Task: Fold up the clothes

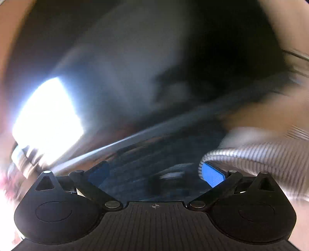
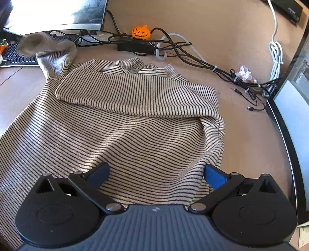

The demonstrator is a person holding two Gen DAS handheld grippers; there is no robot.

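**Striped top half folded on a wooden desk**

Smooth brown desk (image 2: pixel 222 25) carries a ribbed knit top (image 2: pixel 119 123), beige with thin dark stripes, spread in soft wrinkles with one sleeve folded flat across its chest. Behind it lie tangled black cables (image 2: pixel 173 50), a glossy orange pumpkin (image 2: pixel 141 31), a keyboard (image 2: pixel 13 55) and a curved monitor (image 2: pixel 58 15). The right gripper (image 2: pixel 156 173) hangs over the hem, blue-padded fingers spread wide. The left gripper (image 1: pixel 156 173) view is motion-blurred; its fingers stand apart too, striped fabric touching the right-hand pad (image 1: pixel 213 176).
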